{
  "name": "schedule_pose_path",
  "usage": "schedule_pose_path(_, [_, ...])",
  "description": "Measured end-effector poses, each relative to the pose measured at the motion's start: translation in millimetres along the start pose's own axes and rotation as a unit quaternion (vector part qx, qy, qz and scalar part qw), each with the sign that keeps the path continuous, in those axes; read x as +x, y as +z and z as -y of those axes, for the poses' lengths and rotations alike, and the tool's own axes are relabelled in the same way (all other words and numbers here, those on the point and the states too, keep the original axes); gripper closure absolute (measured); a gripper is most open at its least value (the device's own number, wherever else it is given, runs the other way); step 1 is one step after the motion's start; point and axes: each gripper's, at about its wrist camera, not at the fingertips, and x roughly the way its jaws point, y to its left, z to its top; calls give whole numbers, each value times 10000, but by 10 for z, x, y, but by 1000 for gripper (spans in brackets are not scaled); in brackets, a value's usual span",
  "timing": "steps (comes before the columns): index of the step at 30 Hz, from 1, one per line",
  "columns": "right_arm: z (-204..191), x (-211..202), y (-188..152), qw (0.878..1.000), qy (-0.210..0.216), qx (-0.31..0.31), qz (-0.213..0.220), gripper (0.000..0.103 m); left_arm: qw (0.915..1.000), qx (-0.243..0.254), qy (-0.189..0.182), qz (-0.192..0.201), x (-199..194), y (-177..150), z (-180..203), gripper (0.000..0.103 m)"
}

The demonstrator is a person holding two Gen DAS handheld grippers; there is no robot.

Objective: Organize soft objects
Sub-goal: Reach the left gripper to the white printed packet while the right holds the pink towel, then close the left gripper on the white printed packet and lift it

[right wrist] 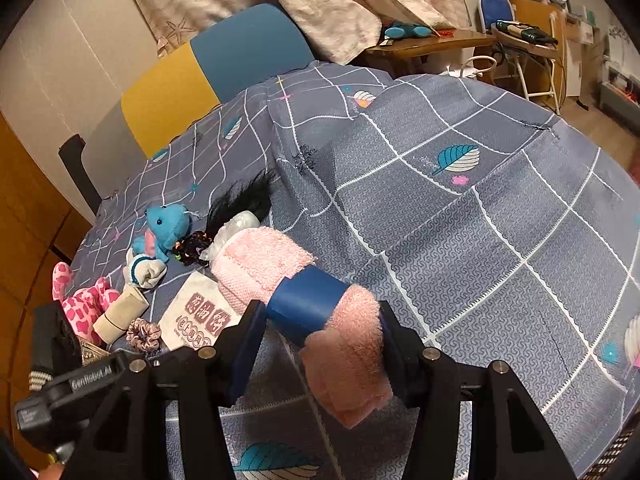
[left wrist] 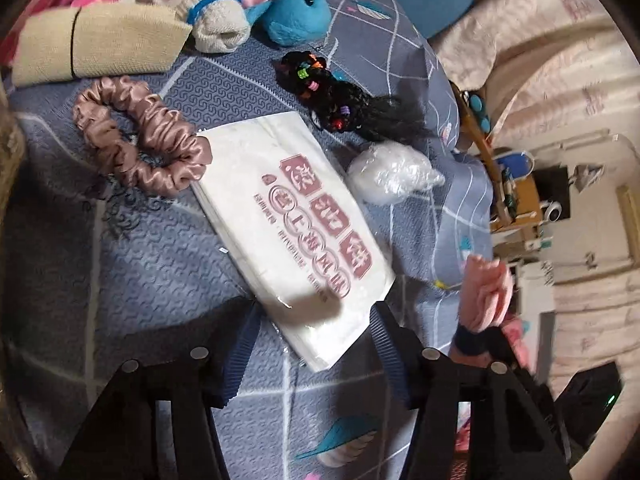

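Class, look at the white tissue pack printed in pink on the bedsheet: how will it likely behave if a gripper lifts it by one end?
The tissue pack looks flat and soft, so it would probably sag. Its glossy plastic wrap may slip between pads. It seems light for its size, and unlikely to roll.

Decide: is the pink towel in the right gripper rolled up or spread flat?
Rolled up: the pink towel forms a thick cylinder, ringed by a blue band.

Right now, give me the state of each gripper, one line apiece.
Left gripper: open, straddling the near end of the white tissue pack, not gripping it.
Right gripper: closed on the rolled pink towel.
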Motion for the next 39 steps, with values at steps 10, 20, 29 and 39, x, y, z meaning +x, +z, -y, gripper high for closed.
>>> schedule_pose_path(10, [-8,-33,23,10000,48,22,53,47,9850,-1032,-1320,-421,197,121,-225,59])
schedule_pose_path(20, [12,-28,41,9999,50,93,72,47,9951,-868,-468,-21,141,222,-66,63])
schedule_pose_path(29, [10,-56,49,9998,73,118,118,46,9563,-2234,-1883,72,340,380,-400,67])
schedule_pose_path(39, [22,-41,57,9997,96,186,104,46,9686,-1508,-1967,202,476,621,-138,68])
